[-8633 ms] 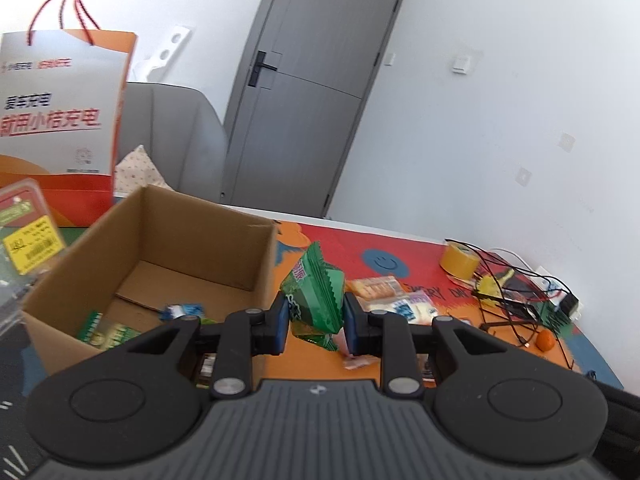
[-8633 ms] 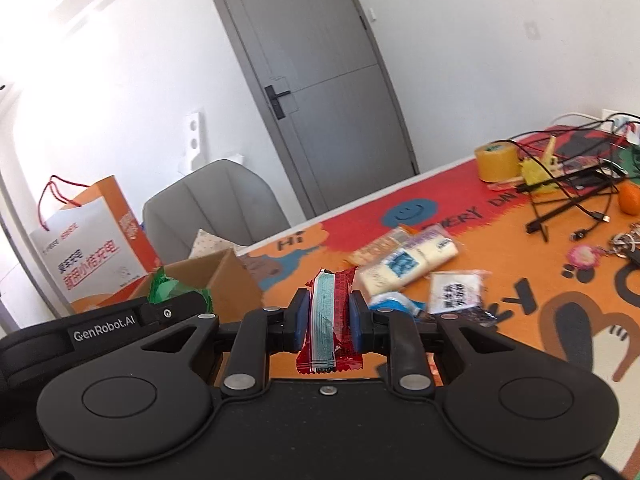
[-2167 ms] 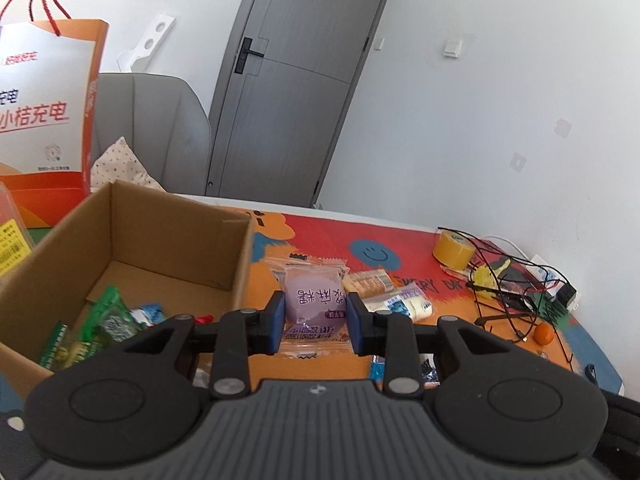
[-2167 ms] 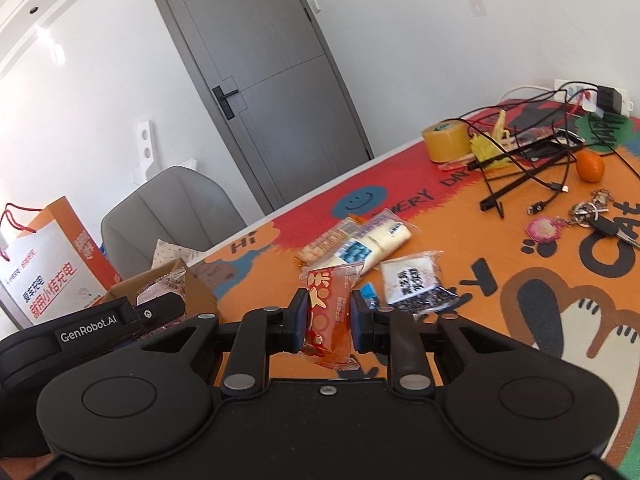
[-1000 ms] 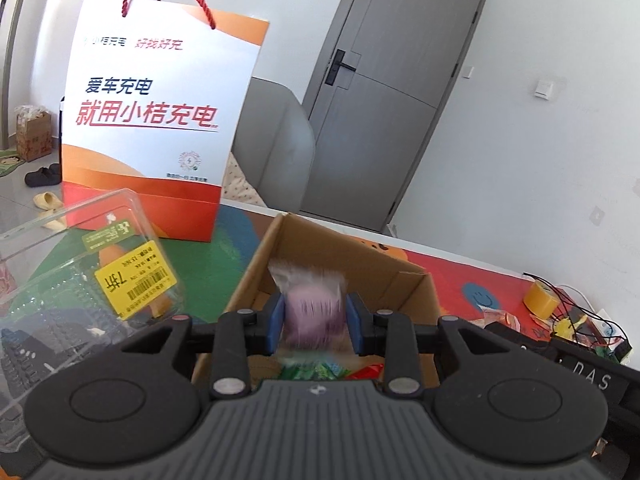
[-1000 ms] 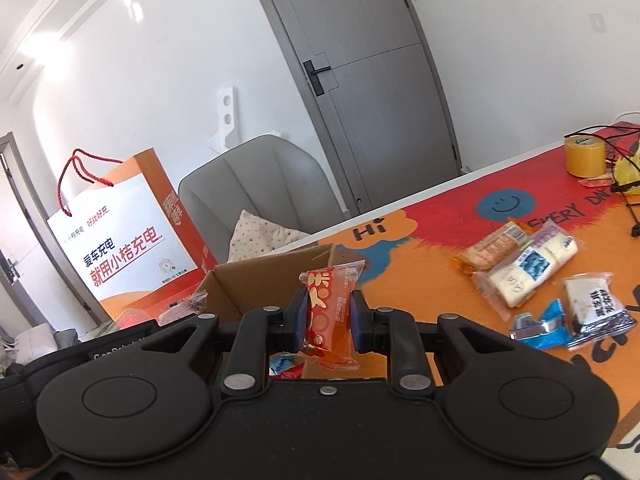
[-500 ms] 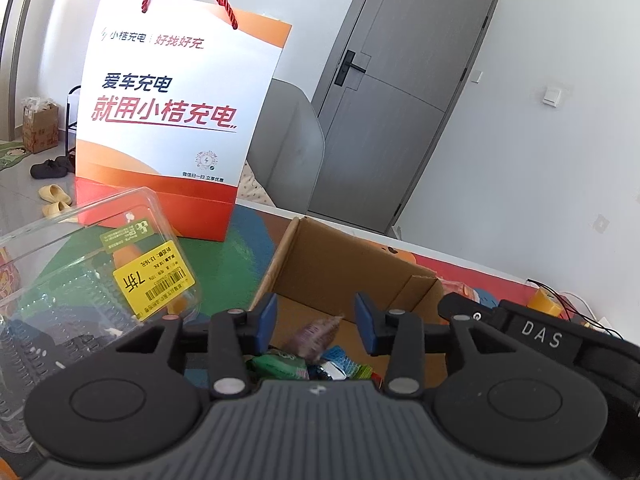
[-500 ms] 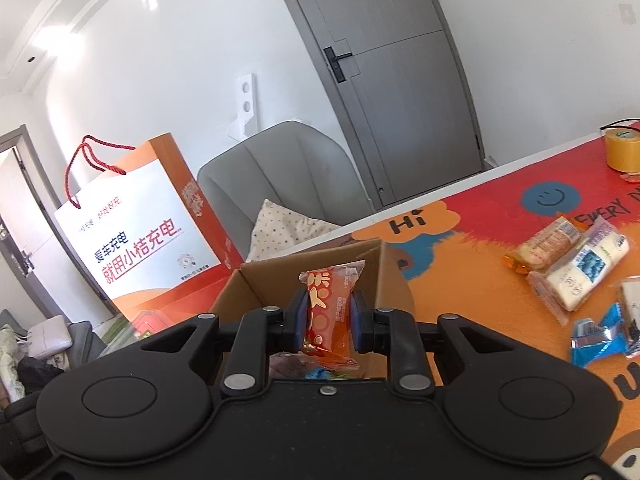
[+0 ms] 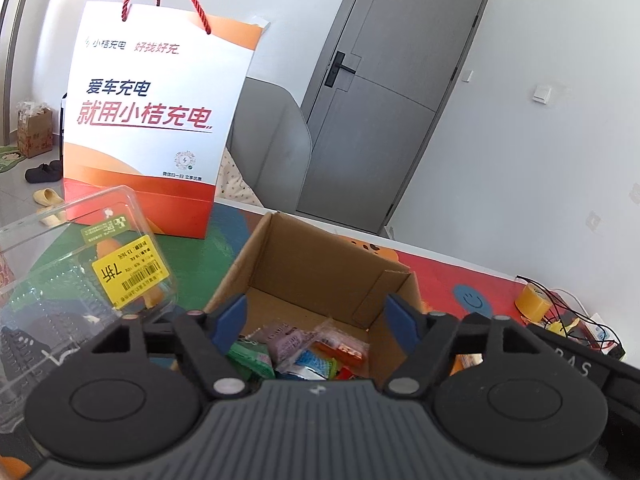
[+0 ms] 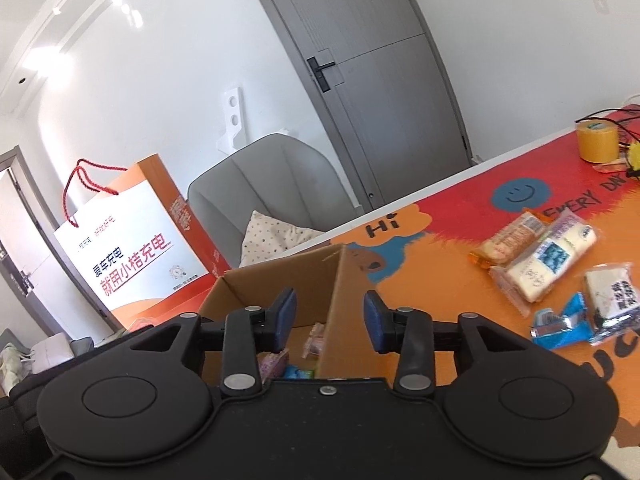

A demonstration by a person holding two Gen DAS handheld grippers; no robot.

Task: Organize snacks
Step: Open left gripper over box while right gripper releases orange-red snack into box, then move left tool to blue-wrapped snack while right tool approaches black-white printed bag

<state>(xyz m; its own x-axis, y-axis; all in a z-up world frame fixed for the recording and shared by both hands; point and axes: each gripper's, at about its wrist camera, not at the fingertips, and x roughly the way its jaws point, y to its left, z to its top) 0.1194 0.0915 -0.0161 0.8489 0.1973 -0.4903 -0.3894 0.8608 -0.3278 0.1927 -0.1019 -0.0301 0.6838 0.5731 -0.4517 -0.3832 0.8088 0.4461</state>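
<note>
An open cardboard box [image 9: 320, 256] [image 10: 280, 280] stands on the colourful table mat and holds several snack packets, among them a purple one [image 9: 280, 338], a green one [image 9: 250, 354] and an orange-red one [image 9: 340, 350]. My left gripper [image 9: 316, 318] hangs over the box, its jaws opening with nothing between them. My right gripper [image 10: 330, 320] is over the box's right wall, jaws opening and empty too. Loose snacks lie on the mat to the right: a biscuit pack [image 10: 510, 240], a white pack [image 10: 548, 260], a blue wrapper [image 10: 564, 322] and a black-and-white packet [image 10: 614, 292].
A white and orange paper bag [image 9: 156, 120] stands behind the box to the left. A clear plastic container with a yellow label [image 9: 80, 280] lies at the left. A grey chair [image 10: 276, 188] is behind the table. A yellow tape roll [image 10: 598, 142] sits at the far right.
Both grippers opened. The purple packet dropped from the left gripper into the box, and the orange-red packet left the right gripper and now lies in the box.
</note>
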